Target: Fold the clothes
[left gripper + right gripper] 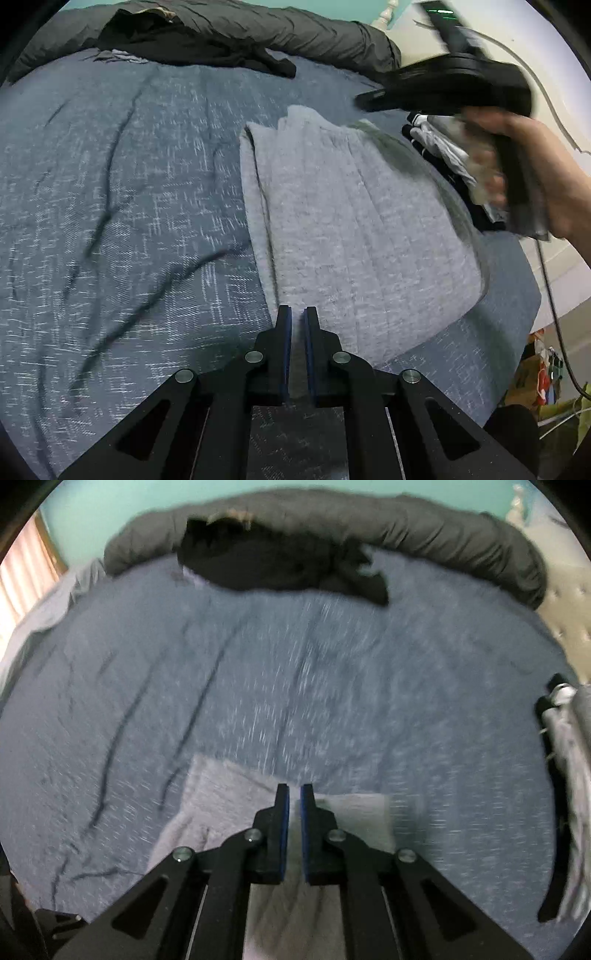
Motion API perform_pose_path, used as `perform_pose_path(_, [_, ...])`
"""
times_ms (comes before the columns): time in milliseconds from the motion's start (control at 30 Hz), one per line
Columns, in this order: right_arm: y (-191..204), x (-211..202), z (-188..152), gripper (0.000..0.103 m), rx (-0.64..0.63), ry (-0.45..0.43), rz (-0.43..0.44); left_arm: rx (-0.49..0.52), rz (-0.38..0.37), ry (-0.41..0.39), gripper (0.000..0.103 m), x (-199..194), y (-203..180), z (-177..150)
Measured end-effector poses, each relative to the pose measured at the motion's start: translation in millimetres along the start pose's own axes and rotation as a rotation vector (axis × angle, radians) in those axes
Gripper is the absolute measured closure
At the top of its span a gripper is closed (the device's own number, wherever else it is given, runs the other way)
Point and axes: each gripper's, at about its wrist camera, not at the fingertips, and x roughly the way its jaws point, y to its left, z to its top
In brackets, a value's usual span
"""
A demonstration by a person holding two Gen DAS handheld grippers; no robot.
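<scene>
A light grey garment lies on the blue bed cover, its left side folded over. My left gripper is at the garment's near corner, jaws almost together with grey cloth between the pads. A hand holds my right gripper over the far right corner, and the garment's right edge below it is blurred. In the right wrist view the right gripper is shut at the far edge of the grey garment, with pale cloth in the slit between the pads.
A black garment lies heaped at the far side against a rolled dark grey duvet. A stack of folded clothes sits at the bed's right edge. A cable hangs off the right side.
</scene>
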Motion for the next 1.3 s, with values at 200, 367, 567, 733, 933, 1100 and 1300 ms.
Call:
perform_pose_path(200, [-1.8, -55.3, -49.5, 0.099, 0.012, -0.024, 0.092, -0.006, 0.003, -0.033, 0.096, -22.1, 2.8, -0.9])
perform_pose_path(367, [-5.0, -56.8, -106.4, 0.099, 0.082, 0.022, 0.063, -0.019, 0.0, -0.052, 0.096, -38.9, 1.5, -8.9])
perform_pose_path(567, [-12.3, -37.0, -153.2, 0.099, 0.146, 0.077, 0.02, -0.002, 0.001, -0.07, 0.096, -52.8, 0.7, -14.0])
perform_pose_path(733, [-21.2, -60.7, -148.8, 0.099, 0.225, -0.004, 0.027, -0.037, -0.024, -0.061, 0.096, -55.3, 13.1, -14.0])
perform_pose_path(933, [-11.4, -64.4, -151.9, 0.099, 0.157, -0.019, 0.024, -0.073, -0.047, -0.019, 0.096, -36.8, 24.9, -3.6])
perform_pose_path(1100, [-28.7, -39.9, -168.8, 0.099, 0.195, 0.007, 0.05, -0.083, -0.029, -0.004, 0.092, -26.6, 27.3, 1.4])
perform_pose_path(1300, [-25.0, -18.2, -170.5, 0.1, 0.123, 0.029, 0.055, -0.117, -0.008, 0.032, 0.09, -1.3, 29.1, 9.3])
